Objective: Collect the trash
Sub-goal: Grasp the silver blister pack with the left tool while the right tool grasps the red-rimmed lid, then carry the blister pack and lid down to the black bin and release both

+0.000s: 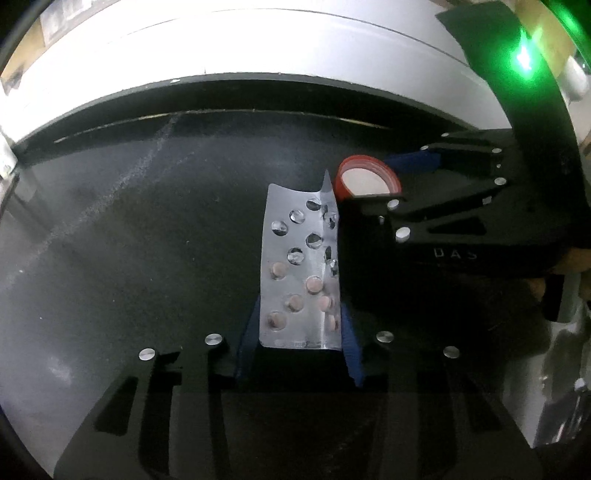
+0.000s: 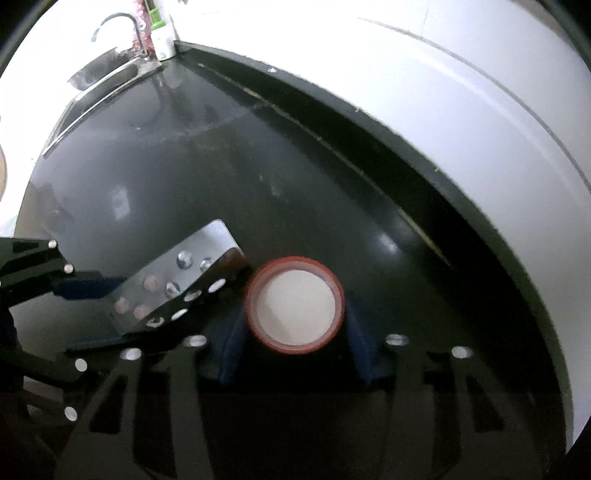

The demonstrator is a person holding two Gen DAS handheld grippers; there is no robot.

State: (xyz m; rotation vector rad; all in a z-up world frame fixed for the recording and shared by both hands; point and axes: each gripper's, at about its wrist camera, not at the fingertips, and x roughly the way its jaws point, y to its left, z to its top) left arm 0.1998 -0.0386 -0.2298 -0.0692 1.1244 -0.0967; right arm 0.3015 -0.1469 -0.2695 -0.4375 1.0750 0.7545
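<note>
My left gripper (image 1: 299,325) is shut on a silver pill blister pack (image 1: 301,269), bent along its right side, with several pink pills and several empty pockets. It holds the pack above the black countertop (image 1: 129,240). My right gripper (image 2: 295,325) is shut on a red bottle cap (image 2: 295,304) with a white inside. In the left wrist view the cap (image 1: 365,181) and right gripper (image 1: 406,181) sit just right of the pack's far end. In the right wrist view the pack (image 2: 173,280) and left gripper (image 2: 96,314) are at the left, close to the cap.
A white wall (image 1: 258,48) runs behind the counter's raised black back edge (image 2: 369,122). A steel sink (image 2: 107,70) with a tap (image 2: 118,22) and a green-topped bottle (image 2: 160,33) lies at the counter's far left end.
</note>
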